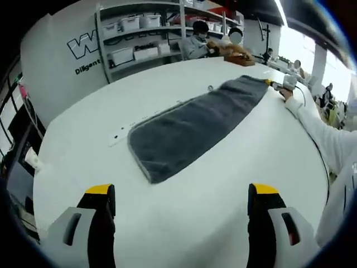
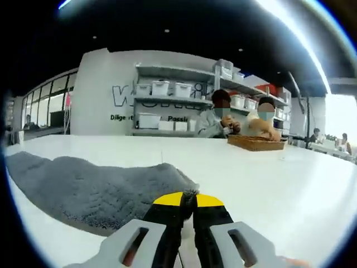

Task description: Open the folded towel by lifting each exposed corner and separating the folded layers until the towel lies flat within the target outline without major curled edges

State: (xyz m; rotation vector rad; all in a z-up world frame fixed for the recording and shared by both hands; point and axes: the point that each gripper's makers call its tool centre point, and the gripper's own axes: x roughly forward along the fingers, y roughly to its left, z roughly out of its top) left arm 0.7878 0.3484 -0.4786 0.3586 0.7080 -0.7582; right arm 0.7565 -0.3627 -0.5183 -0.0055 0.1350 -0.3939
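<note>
A: Where's the towel [image 1: 195,125]?
B: On the table [image 1: 223,195], running toward two o'clock.
A: Right gripper [image 2: 188,199]?
B: Clenched on the far corner, probably to peel layers. Left gripper [image 1: 181,209] gapes, empty.

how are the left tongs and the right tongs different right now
The left tongs are open with nothing between the jaws, hanging over bare table short of the towel. The right tongs are shut on the towel's far corner, low at the table. Both have yellow-tipped jaws.
</note>
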